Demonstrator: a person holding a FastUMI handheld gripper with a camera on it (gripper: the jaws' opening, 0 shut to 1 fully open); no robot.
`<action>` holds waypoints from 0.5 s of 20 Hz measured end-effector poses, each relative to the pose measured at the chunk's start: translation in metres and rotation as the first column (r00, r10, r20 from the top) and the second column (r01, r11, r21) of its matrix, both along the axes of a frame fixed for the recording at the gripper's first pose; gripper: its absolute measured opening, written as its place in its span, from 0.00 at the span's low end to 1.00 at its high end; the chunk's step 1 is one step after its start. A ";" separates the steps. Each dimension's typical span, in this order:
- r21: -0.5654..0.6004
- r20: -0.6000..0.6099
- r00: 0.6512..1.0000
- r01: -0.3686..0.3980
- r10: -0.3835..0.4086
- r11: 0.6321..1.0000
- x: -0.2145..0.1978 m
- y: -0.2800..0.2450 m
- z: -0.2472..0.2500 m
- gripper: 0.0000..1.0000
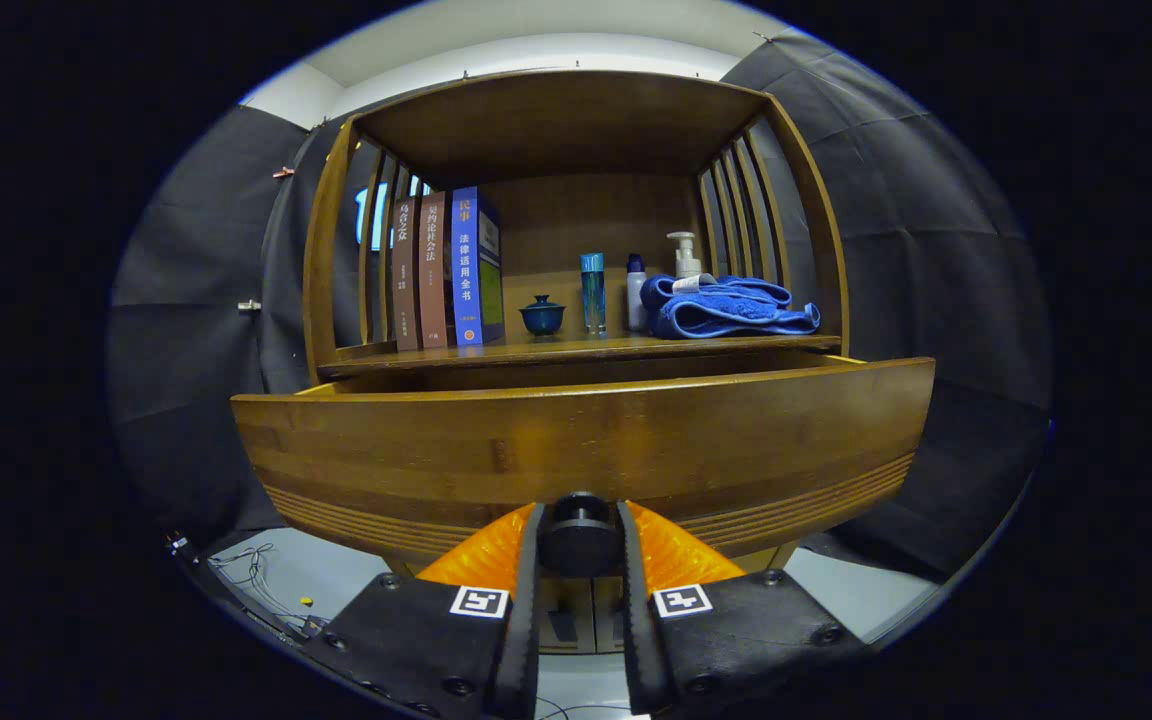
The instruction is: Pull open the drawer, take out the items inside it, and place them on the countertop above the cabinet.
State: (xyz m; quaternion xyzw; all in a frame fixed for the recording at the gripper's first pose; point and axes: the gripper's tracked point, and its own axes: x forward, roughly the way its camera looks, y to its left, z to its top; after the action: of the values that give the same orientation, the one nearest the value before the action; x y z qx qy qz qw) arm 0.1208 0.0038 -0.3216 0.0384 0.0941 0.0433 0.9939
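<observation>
A wooden drawer point(576, 450) stands pulled out from the cabinet, its wide front panel just ahead of me. My gripper point(579, 535) is shut on the round dark drawer knob point(579, 528), one finger pressing on each side of it. The inside of the drawer is hidden behind its front panel. Above it lies the wooden countertop point(556, 350), set inside a slatted shelf frame.
On the countertop stand three books point(446, 270) at the left, a small teal lidded cup point(542, 315), a tall blue bottle point(593, 290), a white bottle point(636, 295), a pump bottle point(684, 257) and a folded blue towel point(726, 307). Loose wires point(256, 580) lie on the floor below left.
</observation>
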 end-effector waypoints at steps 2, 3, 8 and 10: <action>-0.007 -0.007 1.000 0.002 -0.002 1.000 -0.011 -0.001 -0.001 0.38; -0.004 -0.008 1.000 0.003 -0.003 1.000 -0.016 -0.001 -0.001 0.38; -0.028 -0.018 1.000 0.005 -0.006 1.000 -0.035 -0.003 -0.007 0.38; -0.040 -0.021 1.000 0.013 -0.014 0.999 -0.044 -0.005 -0.008 0.38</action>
State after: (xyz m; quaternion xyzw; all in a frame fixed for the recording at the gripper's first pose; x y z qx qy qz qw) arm 0.0772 -0.0009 -0.3297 0.0197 0.1054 0.0344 0.9936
